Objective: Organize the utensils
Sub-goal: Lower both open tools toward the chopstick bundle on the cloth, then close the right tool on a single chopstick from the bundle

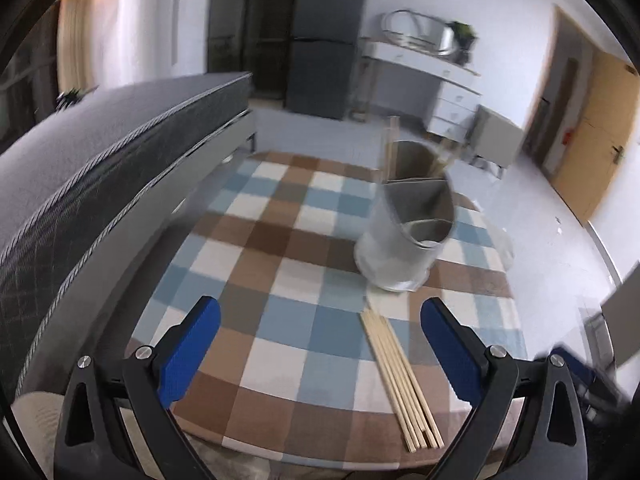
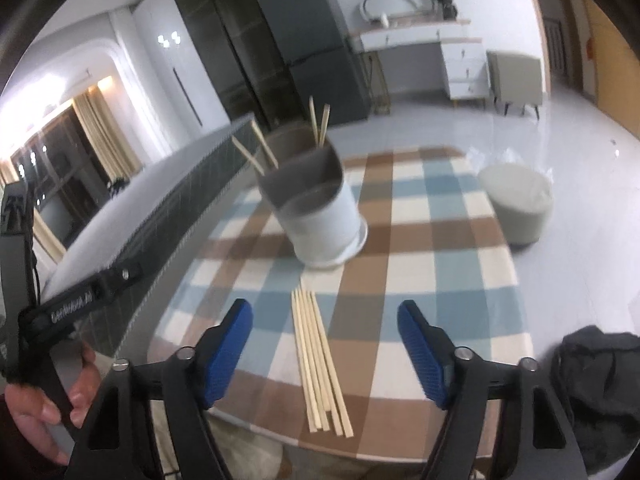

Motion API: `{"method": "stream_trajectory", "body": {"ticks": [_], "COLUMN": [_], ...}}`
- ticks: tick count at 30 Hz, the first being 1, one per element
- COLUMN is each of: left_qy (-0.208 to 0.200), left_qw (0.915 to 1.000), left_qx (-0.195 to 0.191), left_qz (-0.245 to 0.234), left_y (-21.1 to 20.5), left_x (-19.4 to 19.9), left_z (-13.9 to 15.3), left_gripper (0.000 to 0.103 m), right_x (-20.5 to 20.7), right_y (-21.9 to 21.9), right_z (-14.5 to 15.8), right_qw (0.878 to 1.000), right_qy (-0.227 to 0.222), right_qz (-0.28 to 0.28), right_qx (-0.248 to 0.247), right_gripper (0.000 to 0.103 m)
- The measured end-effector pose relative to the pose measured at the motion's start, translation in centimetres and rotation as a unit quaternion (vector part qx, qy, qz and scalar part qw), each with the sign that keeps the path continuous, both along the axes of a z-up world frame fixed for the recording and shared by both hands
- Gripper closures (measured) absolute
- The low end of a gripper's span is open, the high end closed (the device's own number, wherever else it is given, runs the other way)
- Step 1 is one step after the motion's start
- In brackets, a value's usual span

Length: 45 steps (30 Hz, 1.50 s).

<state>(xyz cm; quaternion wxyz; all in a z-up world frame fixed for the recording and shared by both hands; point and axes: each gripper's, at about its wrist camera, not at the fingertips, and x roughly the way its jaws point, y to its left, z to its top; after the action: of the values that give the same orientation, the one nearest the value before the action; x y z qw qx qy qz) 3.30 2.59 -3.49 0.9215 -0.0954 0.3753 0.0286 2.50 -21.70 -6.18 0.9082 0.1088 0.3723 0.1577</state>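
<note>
A grey metal utensil holder (image 1: 406, 236) with divided compartments stands on the checked tablecloth (image 1: 280, 264); it also shows in the right wrist view (image 2: 320, 212). Several wooden chopsticks stand in its far compartments (image 2: 318, 124). A bundle of loose wooden chopsticks (image 1: 400, 376) lies on the cloth in front of it, also seen in the right wrist view (image 2: 318, 360). My left gripper (image 1: 320, 316) is open and empty, with the bundle near its right finger. My right gripper (image 2: 324, 322) is open and empty, with the bundle lying between its fingers.
A dark mattress-like edge (image 1: 100, 160) runs along the table's left side. A round grey stool (image 2: 520, 200) stands on the floor to the right. A dark bag (image 2: 600, 380) lies at the near right. A fridge and a white desk stand far back.
</note>
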Motion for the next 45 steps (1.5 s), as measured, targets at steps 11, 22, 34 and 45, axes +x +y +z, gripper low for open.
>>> {"method": "stream_trajectory", "body": {"ticks": [11, 22, 34, 45], "left_qy": [0.032, 0.131, 0.164, 0.168], "left_qw": [0.9983, 0.9837, 0.9768, 0.9761], "left_qx": [-0.036, -0.096, -0.111, -0.109], "left_qz": [0.033, 0.078, 0.083, 0.085], "left_y": [1.7, 4.4, 4.8, 4.8], "left_x": [1.6, 2.9, 3.3, 3.1], "left_z": [-0.2, -3.1, -4.1, -4.1], "left_gripper": [0.005, 0.005, 0.005, 0.005], "right_x": [7.5, 12.8, 13.4, 14.7], "right_y": [4.5, 9.1, 10.0, 11.6], "right_z": [-3.9, -10.1, -11.2, -11.2], "right_qw": [0.984, 0.942, 0.936, 0.937], "right_qy": [0.085, 0.162, 0.176, 0.177], "right_qz": [0.111, 0.217, 0.228, 0.205], "right_qx": [-0.112, -0.196, -0.203, -0.219], "right_gripper": [0.045, 0.072, 0.086, 0.088]}}
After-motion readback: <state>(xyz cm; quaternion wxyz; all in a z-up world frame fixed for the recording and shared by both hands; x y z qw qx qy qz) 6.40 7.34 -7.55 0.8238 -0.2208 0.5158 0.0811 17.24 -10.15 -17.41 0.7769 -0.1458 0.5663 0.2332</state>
